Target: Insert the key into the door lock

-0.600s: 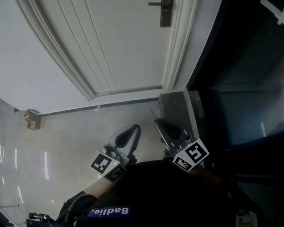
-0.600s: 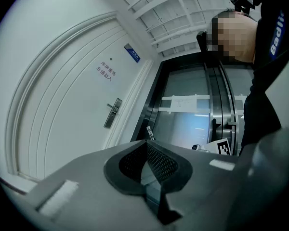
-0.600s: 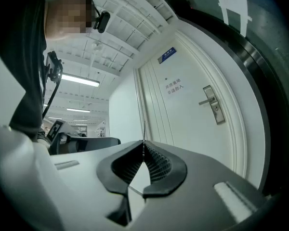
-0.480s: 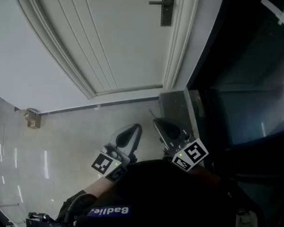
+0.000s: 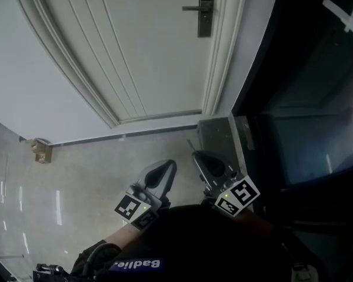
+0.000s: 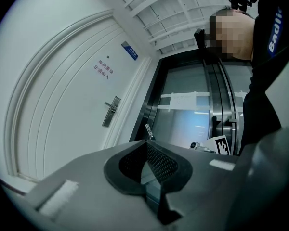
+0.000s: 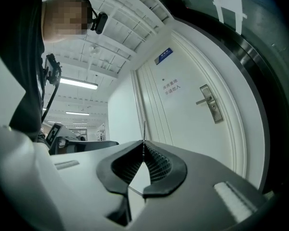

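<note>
White door (image 5: 153,51), its lock (image 5: 205,9) well beyond key (image 7: 144,131) pinched in closed right gripper (image 7: 144,144); left gripper (image 6: 145,144) closed, empty.

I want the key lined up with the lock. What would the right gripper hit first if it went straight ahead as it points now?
Probably the white door, on its mouldings left of the lock plate, though depth is unclear.

I find open floor (image 5: 106,163) between me and the white door (image 5: 159,51), with a free line from the key (image 5: 190,143) in the right tool (image 5: 199,156) to the lock plate (image 5: 206,9). The right side is closed in by a grey metal post (image 5: 217,134) and a dark glass front (image 5: 306,116). The raised door frame (image 5: 225,51) flanks the lock plate, and a small fitting (image 5: 40,149) sits on the floor far left.
</note>
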The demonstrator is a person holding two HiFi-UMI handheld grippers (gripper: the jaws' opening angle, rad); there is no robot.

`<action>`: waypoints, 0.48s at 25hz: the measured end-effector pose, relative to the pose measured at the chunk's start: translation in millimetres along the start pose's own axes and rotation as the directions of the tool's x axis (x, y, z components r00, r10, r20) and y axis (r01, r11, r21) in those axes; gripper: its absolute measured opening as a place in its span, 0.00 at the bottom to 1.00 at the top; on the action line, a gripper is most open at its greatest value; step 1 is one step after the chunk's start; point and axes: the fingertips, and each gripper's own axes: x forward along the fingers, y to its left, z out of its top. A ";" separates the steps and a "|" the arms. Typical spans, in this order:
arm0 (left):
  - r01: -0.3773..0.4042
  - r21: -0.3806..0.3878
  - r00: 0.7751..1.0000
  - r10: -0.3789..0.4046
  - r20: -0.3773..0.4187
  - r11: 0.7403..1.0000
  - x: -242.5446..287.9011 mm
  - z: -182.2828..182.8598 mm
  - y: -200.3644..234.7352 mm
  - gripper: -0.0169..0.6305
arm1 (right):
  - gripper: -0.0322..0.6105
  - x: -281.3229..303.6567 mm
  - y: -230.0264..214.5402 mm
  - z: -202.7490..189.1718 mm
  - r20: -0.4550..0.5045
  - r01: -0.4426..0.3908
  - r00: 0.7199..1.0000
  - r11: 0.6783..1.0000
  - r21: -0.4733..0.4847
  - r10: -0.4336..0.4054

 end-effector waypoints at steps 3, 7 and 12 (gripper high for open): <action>0.004 -0.002 1.000 -0.004 -0.013 1.000 15.8 -5.1 -7.0 0.05 | 0.07 -9.8 -17.7 8.5 0.014 0.011 1.000 1.000 0.005 -0.011; 0.009 0.005 0.999 -0.008 -0.032 1.000 44.7 -12.6 -22.2 0.05 | 0.07 -27.9 -43.4 17.9 0.029 0.016 0.999 1.000 0.020 -0.016; -0.002 0.020 0.999 0.003 -0.042 1.000 80.6 -21.9 -35.5 0.05 | 0.07 -44.8 -81.4 22.8 0.039 0.007 0.999 0.999 0.045 -0.008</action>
